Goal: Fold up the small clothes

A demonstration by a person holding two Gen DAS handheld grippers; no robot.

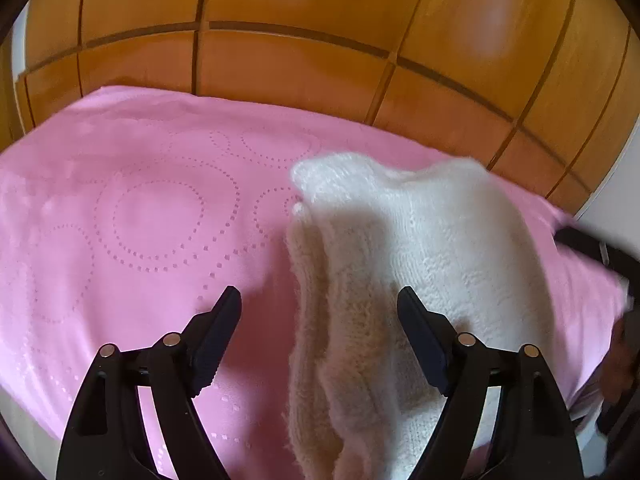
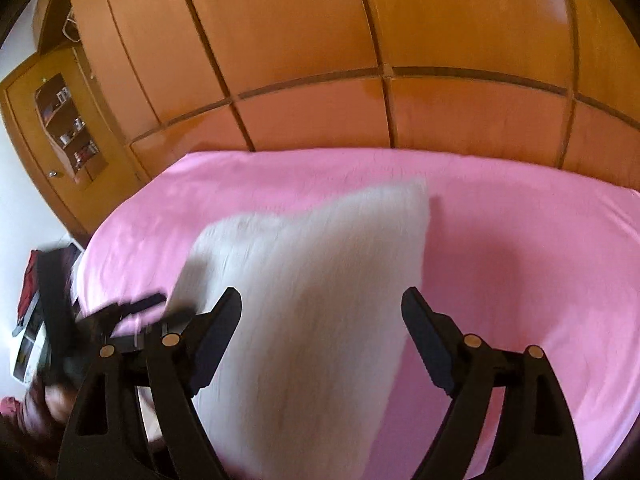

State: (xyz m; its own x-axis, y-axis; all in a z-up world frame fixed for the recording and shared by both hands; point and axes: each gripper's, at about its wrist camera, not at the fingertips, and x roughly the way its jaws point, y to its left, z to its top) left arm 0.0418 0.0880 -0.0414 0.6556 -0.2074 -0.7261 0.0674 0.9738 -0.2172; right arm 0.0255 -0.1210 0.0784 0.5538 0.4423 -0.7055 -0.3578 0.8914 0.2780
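White knit garment [image 1: 400,248] is lying folded on the pink bed [image 1: 140,208], and you are hovering both the left gripper [image 1: 320,300] and right gripper [image 2: 322,300] with fingers spread wide, gripping nothing. Next, you are probably needing a fresh edge to fold.

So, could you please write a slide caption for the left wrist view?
Open left gripper above a folded white knit on a pink bedspread, wooden wardrobe behind.

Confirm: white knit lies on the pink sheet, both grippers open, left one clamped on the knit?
Not clamped. In the left wrist view the left gripper stands open over the white knit, pads off it. The rest holds: knit on the pink sheet, right gripper open too.
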